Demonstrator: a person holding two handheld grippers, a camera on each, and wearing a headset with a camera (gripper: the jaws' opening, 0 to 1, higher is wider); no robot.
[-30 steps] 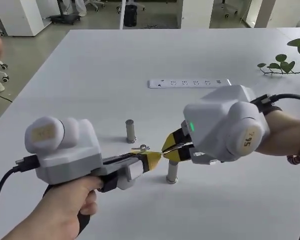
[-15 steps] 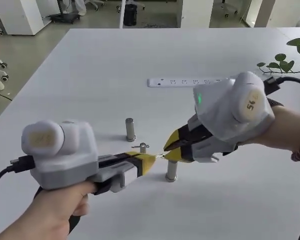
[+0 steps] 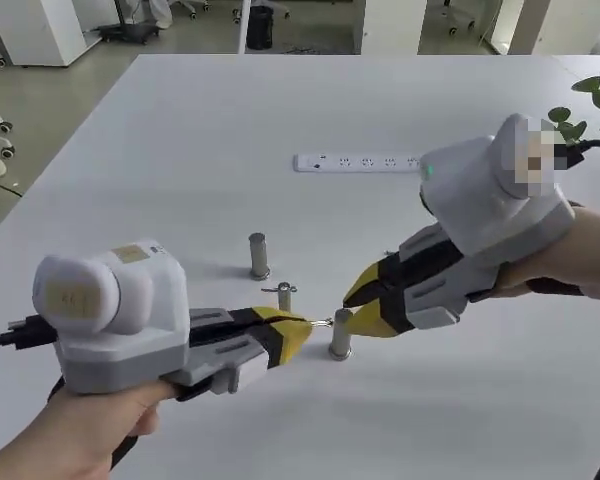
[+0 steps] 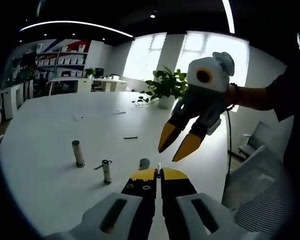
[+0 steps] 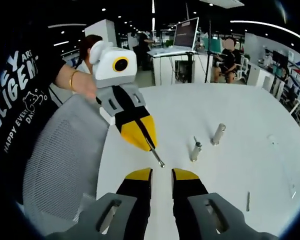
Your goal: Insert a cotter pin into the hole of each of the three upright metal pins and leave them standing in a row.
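Observation:
Three upright metal pins stand in a row on the white table: a far pin (image 3: 257,255), a middle pin (image 3: 284,297) with a cotter pin through its top, and a near pin (image 3: 340,334). My left gripper (image 3: 305,325) is shut on a cotter pin (image 3: 321,322), whose tip pokes out beside the near pin's top. My right gripper (image 3: 353,308) hovers open just right of that tip, apart from it. In the left gripper view the held cotter pin (image 4: 159,168) rises between the shut jaws, and the near pin (image 4: 144,163) stands just behind them.
A white power strip (image 3: 365,161) lies across the table's far half. A plant (image 3: 583,108) leans in at the right edge. A loose cotter pin (image 5: 248,201) lies on the table beyond the row. People sit in the background.
My right gripper has drawn back up and to the right, off the cotter pin, and rolled over. My left gripper has held its place with the pin by the near pin.

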